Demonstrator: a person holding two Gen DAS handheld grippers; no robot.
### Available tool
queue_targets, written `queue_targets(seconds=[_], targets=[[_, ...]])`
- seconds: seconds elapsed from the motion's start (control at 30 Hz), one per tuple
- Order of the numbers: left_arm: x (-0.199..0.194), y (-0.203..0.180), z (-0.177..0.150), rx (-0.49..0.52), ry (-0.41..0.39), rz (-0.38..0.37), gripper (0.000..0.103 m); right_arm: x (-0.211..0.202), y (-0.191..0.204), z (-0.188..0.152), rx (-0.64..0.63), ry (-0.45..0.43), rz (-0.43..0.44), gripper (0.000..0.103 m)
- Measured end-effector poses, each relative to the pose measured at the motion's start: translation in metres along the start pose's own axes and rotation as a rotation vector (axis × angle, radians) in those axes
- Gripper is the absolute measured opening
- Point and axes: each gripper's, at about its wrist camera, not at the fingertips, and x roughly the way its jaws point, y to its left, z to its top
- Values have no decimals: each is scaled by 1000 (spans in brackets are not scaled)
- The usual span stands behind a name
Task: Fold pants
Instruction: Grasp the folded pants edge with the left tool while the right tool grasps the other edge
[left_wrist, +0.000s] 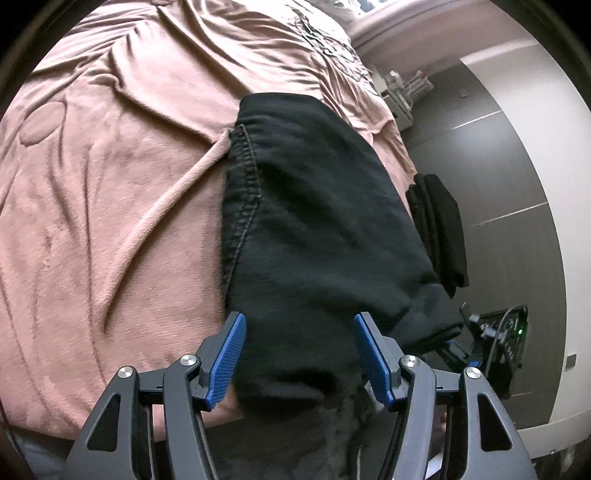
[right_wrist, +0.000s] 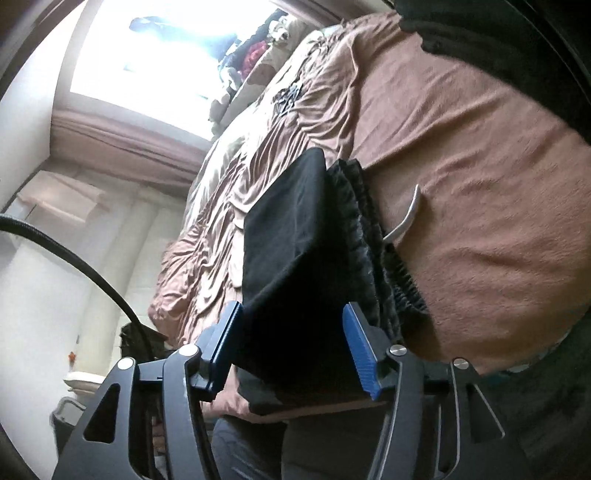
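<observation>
Black pants (left_wrist: 314, 206) lie folded in a compact stack on a pinkish-brown blanket (left_wrist: 110, 184), close to the bed's near edge. My left gripper (left_wrist: 298, 321) is open, its blue pads (left_wrist: 229, 350) standing on either side of the stack's near end without pressing it. In the right wrist view the same pants (right_wrist: 291, 236) show a smooth folded layer on top and the gathered elastic waistband (right_wrist: 354, 221) along the right side, with a pale drawstring (right_wrist: 406, 214) sticking out. My right gripper (right_wrist: 291, 310) is open, straddling the near corner of the top layer.
A second folded black garment (left_wrist: 439, 229) hangs at the bed's right edge. Below it on the grey floor (left_wrist: 498, 166) is a dark device with a green light (left_wrist: 509, 332). A black cable (right_wrist: 74, 254) arcs at the left. Clothes are piled by the bright window (right_wrist: 155, 66).
</observation>
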Motion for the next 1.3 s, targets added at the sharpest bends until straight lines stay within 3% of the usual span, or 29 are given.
queue_targets(seconds=[0.1, 0.37, 0.43, 0.47, 0.53, 0.63, 0.83, 1.03, 1.3], targets=[[-1, 4, -3, -6, 3, -1, 63, 1, 2, 9, -12, -14, -12, 55], [-6, 14, -6, -26, -5, 4, 63, 48, -4, 33, -46, 103, -127, 57], [-7, 19, -6, -35, -7, 16, 63, 56, 6, 35, -107, 114, -177, 36], [-8, 21, -6, -38, -8, 23, 63, 57, 10, 36, -125, 120, -187, 12], [-6, 26, -5, -43, -9, 42, 63, 57, 23, 38, -165, 115, -201, 8], [2, 34, -5, -56, 6, 74, 63, 54, 54, 36, -250, 96, -199, 6], [18, 39, -7, -69, 47, 68, 63, 39, 92, 25, -364, 61, -181, 6], [22, 38, -5, -55, 54, 66, 63, 35, 58, 7, -330, 69, -232, 5], [30, 33, -2, -49, 66, 60, 63, 41, 26, 12, -236, 80, -255, 5]])
